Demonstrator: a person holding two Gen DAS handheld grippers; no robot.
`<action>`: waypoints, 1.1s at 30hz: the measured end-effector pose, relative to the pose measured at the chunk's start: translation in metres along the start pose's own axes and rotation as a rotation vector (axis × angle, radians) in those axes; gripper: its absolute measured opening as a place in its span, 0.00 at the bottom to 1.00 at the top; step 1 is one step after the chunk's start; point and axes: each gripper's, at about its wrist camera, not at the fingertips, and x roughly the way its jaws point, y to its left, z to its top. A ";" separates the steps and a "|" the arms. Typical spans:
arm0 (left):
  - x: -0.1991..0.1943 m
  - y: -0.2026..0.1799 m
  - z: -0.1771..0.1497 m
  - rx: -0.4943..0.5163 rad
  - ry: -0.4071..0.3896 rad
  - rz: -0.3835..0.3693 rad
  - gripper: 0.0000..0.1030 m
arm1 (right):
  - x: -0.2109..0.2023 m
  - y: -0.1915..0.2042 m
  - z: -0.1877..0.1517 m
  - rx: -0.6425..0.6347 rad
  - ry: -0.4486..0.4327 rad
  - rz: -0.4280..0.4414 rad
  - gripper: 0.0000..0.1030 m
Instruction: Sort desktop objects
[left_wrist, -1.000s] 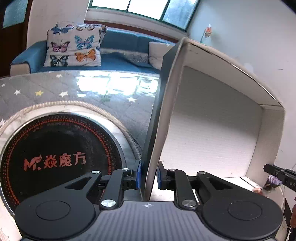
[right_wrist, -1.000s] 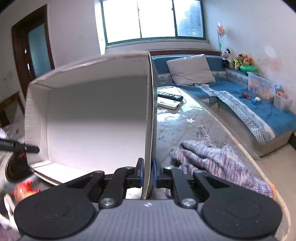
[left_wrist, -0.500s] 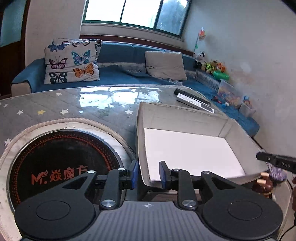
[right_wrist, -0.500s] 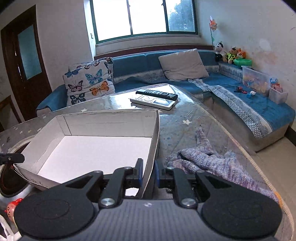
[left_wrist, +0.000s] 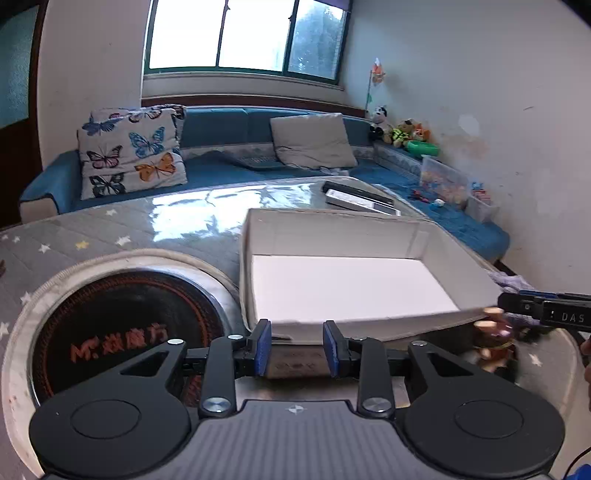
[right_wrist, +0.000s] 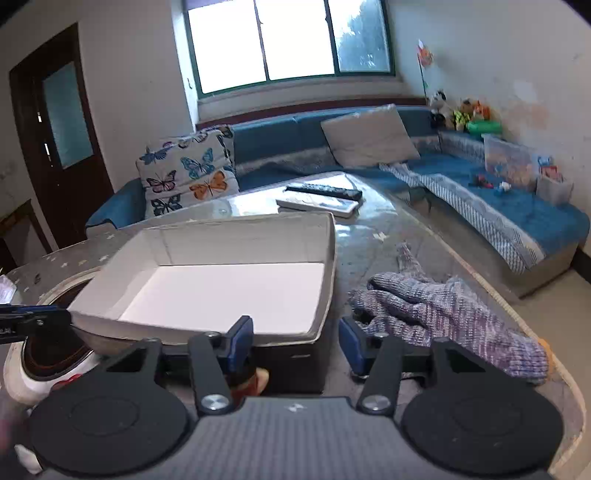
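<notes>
An open cardboard box (left_wrist: 351, 284) with a white inside lies flat on the table, also seen in the right wrist view (right_wrist: 221, 291). My left gripper (left_wrist: 297, 347) is open just in front of the box's near left wall, not touching it. My right gripper (right_wrist: 295, 343) is open around the box's near right corner. A small brown figurine (left_wrist: 495, 343) stands beside the box's near right corner, under the right gripper's tip (left_wrist: 543, 314). A knitted purple glove (right_wrist: 443, 310) lies right of the box.
A round black induction cooktop (left_wrist: 122, 332) with red lettering is set in the table left of the box. Two remote controls (right_wrist: 321, 197) lie behind the box. A blue sofa with cushions (left_wrist: 129, 155) runs along the far side and right.
The box was held upright between both shut grippers, then was lowered flat onto the table. Both grippers have opened and let go of its walls.
</notes>
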 end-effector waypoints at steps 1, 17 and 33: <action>-0.001 -0.001 -0.001 -0.005 0.005 -0.010 0.33 | -0.005 0.003 -0.002 -0.006 -0.007 0.002 0.54; -0.009 -0.036 -0.021 0.038 0.094 -0.115 0.32 | -0.056 0.043 -0.043 -0.109 -0.012 0.111 0.75; 0.025 -0.094 -0.008 0.120 0.143 -0.290 0.33 | -0.013 0.017 -0.061 -0.075 0.088 0.057 0.75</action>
